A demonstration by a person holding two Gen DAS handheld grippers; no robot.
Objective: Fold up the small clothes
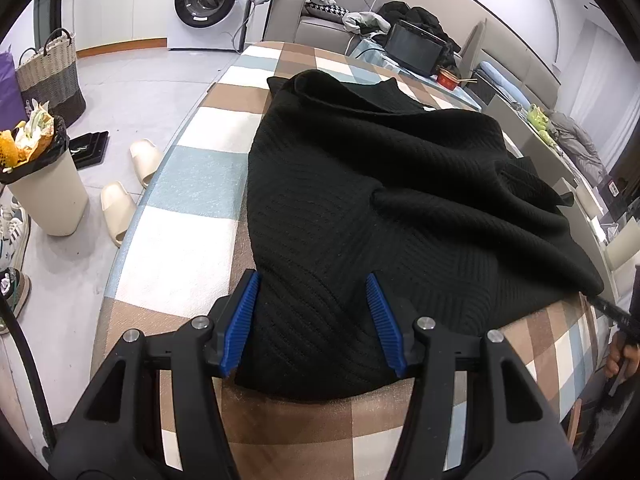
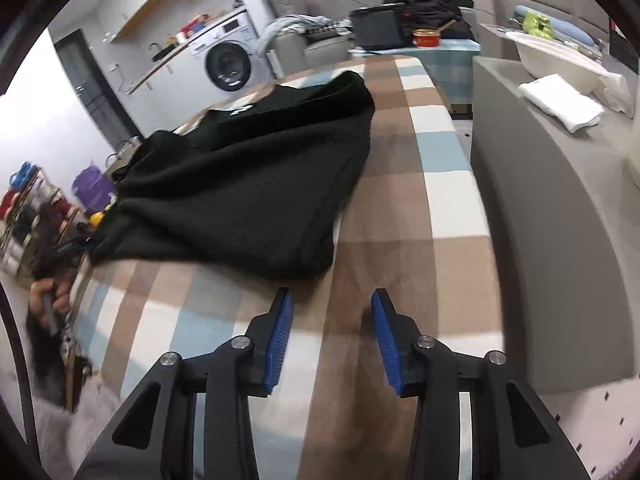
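A black ribbed knit garment (image 1: 380, 184) lies spread and rumpled on the checked table (image 1: 192, 184). My left gripper (image 1: 312, 276) stands open at its near left corner, and the hem lies flat between the blue pads (image 1: 240, 320). In the right wrist view the same garment (image 2: 240, 192) lies ahead and to the left. My right gripper (image 2: 331, 293) is open over the bare checked cloth (image 2: 440, 184), just short of the garment's near corner, with nothing between its jaws. The right gripper (image 1: 616, 312) and the hand holding it show at the left view's right edge.
Left of the table the floor holds a full waste bin (image 1: 44, 192), slippers (image 1: 144, 160), shoes and a woven basket (image 1: 50, 76). A washing machine (image 1: 208, 4) stands at the back. A grey sofa arm (image 2: 560, 220) with a folded white cloth (image 2: 560, 102) borders the table's right side. A red bowl (image 2: 426, 38) sits beyond the far end.
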